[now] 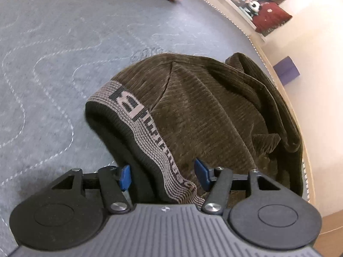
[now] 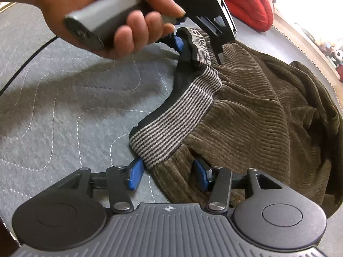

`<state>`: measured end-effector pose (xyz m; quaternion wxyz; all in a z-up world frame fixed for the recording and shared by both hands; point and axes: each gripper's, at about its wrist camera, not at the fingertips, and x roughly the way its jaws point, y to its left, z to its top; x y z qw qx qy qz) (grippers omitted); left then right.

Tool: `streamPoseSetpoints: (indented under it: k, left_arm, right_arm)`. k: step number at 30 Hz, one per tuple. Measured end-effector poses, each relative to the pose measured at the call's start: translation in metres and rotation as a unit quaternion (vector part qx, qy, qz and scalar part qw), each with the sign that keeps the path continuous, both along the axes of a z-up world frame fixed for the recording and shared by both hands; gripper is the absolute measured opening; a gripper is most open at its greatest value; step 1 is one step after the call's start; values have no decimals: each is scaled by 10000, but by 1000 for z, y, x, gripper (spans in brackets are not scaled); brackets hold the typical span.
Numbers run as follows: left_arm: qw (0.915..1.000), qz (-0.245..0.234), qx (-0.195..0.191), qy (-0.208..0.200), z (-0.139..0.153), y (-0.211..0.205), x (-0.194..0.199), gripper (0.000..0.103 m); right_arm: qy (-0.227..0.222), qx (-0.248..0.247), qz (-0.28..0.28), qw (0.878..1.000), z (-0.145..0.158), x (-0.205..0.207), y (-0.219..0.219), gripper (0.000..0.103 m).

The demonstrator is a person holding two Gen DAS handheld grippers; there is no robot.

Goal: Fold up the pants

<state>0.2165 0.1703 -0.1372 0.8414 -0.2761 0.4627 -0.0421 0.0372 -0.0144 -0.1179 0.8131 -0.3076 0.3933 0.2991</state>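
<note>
Left tool (image 1: 163, 176) and right tool (image 2: 168, 176), wrist views: each has a grey ribbed body marked with a small crosshair symbol. On either side of that symbol sits a round black disc housing. Black linkage arms, pinned with silver screws, carry two blue fingertip pads (image 2: 135, 176). Seen from the right wrist view, the left tool has a smooth grey cylindrical handle with a dark end cap, gripped by a bare hand (image 2: 111, 6).

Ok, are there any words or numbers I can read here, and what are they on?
Waistband of the brown pants: dark woven block letters, too warped and blurred to read.
Grey casing behind the tongs: a small crossed-circle mark, no words.
Nothing else shows writing.
</note>
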Motion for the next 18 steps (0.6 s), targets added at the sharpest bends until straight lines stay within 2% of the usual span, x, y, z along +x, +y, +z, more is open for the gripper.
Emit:
streamPoseSetpoints:
  k: [1,2,3,4,5,7,10,13,18]
  left_arm:
    - [9999,-73,98,-13,1,-2,1,63]
    - [9997,-122,210,-6,2,-4,2,51]
    - [9988,-158,464,49,5,-5,3,29]
    - [9980,-224,577,100,7,-3,4,27]
    - [9979,-281,584,56,12,-1,4,20]
    - [9954,-387,836,-253,30,1,0,17]
    - [9928,-439,920,-634,59,7,-11,15]
    - [9908,-488,929,-859,84,24,-27,15]
    - [9870,-521,1104,-1042,111,63,-60,14]
  right_arm:
    - [-19,21,23,10000,2,-2,-1,51]
    - [-45,37,63,10000,2,-4,-1,48]
    - [-44,68,139,9999,3,-5,-2,37]
    - [-55,88,220,9997,3,-6,0,33]
    - [-129,97,270,9995,5,-9,0,30]
    - [-260,235,365,9987,15,-15,-1,25]
    - [-520,700,396,9954,44,-25,-4,22]
    - [-743,953,474,9915,73,-40,-1,20]
    - [-619,1389,645,9863,108,-66,30,18]
